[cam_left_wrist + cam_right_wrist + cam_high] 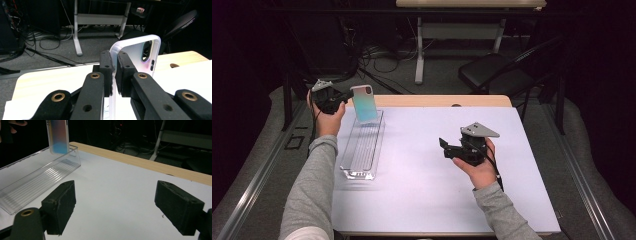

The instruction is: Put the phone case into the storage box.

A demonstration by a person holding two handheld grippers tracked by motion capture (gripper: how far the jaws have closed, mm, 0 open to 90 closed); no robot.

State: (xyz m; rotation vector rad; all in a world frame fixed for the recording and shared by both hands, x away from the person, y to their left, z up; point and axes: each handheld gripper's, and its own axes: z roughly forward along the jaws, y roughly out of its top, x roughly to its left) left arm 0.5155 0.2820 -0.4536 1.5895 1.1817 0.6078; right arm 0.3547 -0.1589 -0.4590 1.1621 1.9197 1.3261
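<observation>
Left gripper [343, 96] clamped on the side rim of a phone case [365, 103] — pads pinching its translucent edge, case upright. Held above the far end of a clear plastic tray [362, 150] near the tabletop's far-left corner, lower end just over the tray's rim. Right gripper [443, 146] spread wide, pinching nothing — hovering over the bare white tabletop [422, 200], right of centre, well apart from tray and case.

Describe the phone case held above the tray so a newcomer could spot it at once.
Start at the white-topped table and find the long clear plastic tray on its left side. Above the tray's far end, the left hand-held gripper pinches a translucent phone case by one edge, upright. Its blue-to-pink shimmer and camera cut-out set it apart.
</observation>
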